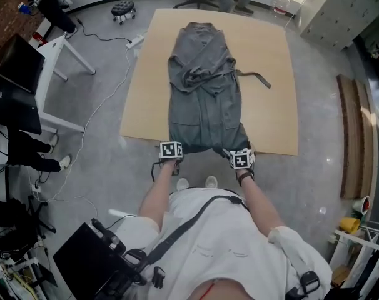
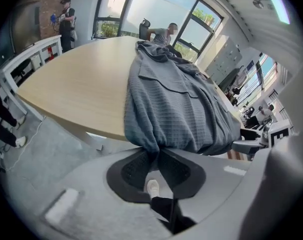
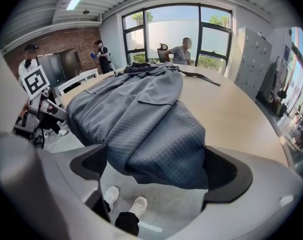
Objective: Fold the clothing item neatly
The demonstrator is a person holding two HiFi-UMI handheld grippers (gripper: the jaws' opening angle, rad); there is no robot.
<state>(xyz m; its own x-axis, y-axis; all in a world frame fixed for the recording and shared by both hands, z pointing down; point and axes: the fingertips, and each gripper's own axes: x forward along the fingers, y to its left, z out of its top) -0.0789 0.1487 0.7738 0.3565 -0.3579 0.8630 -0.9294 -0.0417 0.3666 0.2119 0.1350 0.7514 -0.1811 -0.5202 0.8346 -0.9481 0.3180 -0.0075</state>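
Layout: grey waffle-knit robe (image 1: 205,86) lies with its long axis near-to-far on tan wooden worktop (image 1: 274,74), hem over near edge | left gripper (image 2: 156,156) pinching left hem corner | right gripper (image 3: 156,171) spread around right corner, not clamped | likely fold direction: far

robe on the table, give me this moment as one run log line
stage: hem pickup | robe: flat on table, hem at near edge | left gripper: jaws shut on hem | right gripper: jaws open around hem
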